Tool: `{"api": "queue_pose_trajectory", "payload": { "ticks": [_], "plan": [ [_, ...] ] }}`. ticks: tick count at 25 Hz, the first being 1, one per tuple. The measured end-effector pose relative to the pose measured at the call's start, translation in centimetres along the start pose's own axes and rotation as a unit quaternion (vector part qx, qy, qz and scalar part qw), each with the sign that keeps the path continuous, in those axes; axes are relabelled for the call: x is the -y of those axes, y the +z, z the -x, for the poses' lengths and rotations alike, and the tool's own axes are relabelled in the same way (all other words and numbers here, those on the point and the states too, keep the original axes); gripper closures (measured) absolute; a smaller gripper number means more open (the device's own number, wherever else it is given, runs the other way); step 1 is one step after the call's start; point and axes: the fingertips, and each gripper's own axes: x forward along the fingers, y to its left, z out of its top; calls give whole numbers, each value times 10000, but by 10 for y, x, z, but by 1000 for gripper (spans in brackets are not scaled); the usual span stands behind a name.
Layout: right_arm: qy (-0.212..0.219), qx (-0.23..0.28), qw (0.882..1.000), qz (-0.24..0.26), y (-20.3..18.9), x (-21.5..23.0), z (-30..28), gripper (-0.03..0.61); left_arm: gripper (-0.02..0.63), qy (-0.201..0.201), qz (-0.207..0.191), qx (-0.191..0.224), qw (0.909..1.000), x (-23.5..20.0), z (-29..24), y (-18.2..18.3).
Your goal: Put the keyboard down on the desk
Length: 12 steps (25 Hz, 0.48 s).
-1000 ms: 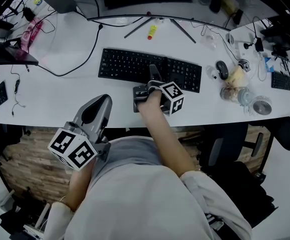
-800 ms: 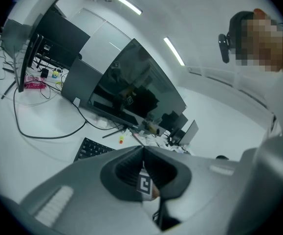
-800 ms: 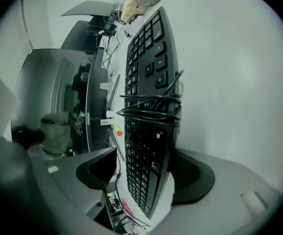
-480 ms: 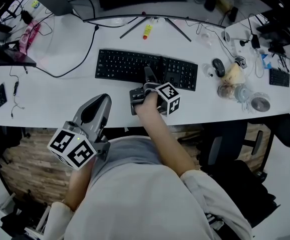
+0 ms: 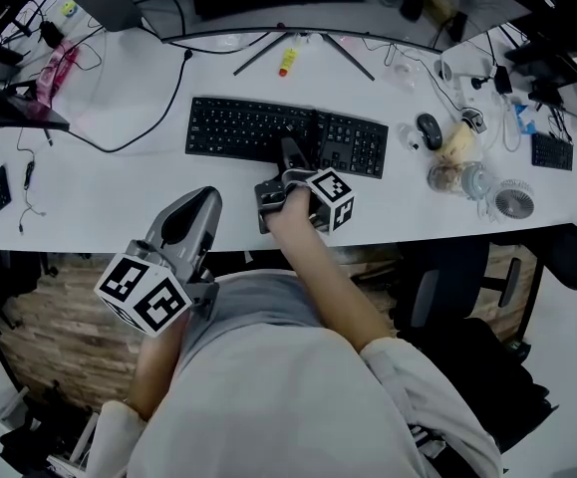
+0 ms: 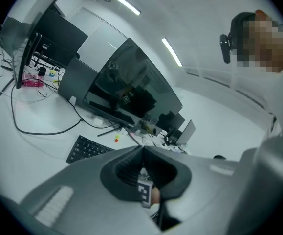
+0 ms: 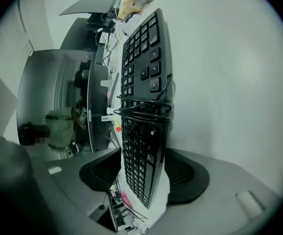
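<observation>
The keyboard (image 5: 286, 135) lies flat on the desk (image 5: 109, 192), its near edge between my right gripper's (image 5: 289, 153) spread jaws, which have just been closing without pinching it; my left gripper (image 5: 200, 203) hangs pressed together, empty; placing looks done, so next I'd back off without dragging it.

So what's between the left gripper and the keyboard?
Nothing but bare white desk, as the head view shows; the left gripper hangs short of the keyboard.

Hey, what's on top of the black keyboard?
A black cable looped across the keyboard's middle keys. Where it runs underneath is hidden by the keyboard itself.
</observation>
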Motion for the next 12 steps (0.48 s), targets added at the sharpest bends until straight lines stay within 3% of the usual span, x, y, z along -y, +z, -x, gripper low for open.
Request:
{"api": "queue_pose_trajectory", "payload": {
  "ticks": [12],
  "plan": [
    [11,-601,9970,486,-13,4,13,372,614,-43,-31,42,10000,11,-1,-7]
  ]
}}
